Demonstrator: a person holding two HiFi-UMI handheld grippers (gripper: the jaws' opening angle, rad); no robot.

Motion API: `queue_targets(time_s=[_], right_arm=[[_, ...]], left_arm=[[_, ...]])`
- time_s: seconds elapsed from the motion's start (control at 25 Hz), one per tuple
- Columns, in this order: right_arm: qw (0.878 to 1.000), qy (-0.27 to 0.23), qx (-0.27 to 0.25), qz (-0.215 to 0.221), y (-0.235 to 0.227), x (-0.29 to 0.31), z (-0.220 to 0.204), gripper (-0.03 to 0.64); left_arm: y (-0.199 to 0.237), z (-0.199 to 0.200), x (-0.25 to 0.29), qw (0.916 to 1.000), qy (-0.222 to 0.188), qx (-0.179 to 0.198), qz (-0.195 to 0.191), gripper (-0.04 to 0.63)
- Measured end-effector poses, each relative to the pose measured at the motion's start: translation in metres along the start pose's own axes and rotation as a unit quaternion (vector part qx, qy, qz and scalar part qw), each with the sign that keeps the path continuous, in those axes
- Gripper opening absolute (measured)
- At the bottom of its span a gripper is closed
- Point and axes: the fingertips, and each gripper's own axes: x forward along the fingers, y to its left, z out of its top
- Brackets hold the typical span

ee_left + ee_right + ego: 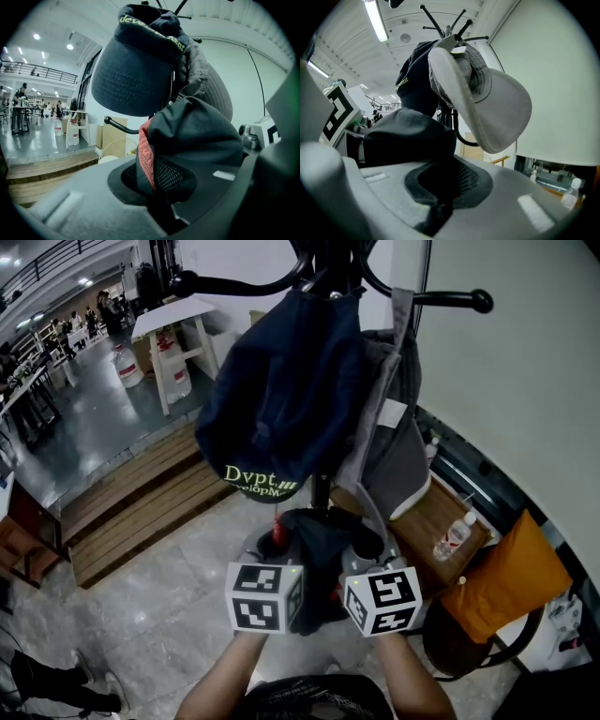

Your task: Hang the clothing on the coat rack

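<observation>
A black coat rack [321, 488] rises in front of me with a navy cap [281, 390] and a grey cap [398, 442] hanging on its arms. Below them, both grippers hold one dark cap with orange-red mesh [314, 540]. My left gripper [281, 559] is shut on its left side, and my right gripper [361, 554] is shut on its right side. In the left gripper view the dark cap [197, 136] bulges up from the shut jaws [161, 201], under the navy cap [136, 79]. In the right gripper view the dark cap [408, 138] sits below the grey cap [497, 108].
A white wall stands to the right. A low wooden table [422, 521] with a water bottle [453, 538] and an orange cushion [506, 577] lie at the right. Wooden steps [141, 502], a white table [183, 324] and water jugs [127, 362] are at the left.
</observation>
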Motion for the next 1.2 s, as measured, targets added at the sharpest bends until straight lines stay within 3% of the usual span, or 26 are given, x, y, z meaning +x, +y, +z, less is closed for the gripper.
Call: queue_targets(time_s=[1.2], right_arm=[[0.999,0.031,0.03,0.016,0.011,-0.002,-0.044,0.021]], left_arm=[[-0.003,-0.044,-0.008,0.9993,0.036,-0.007,0.0,0.032]])
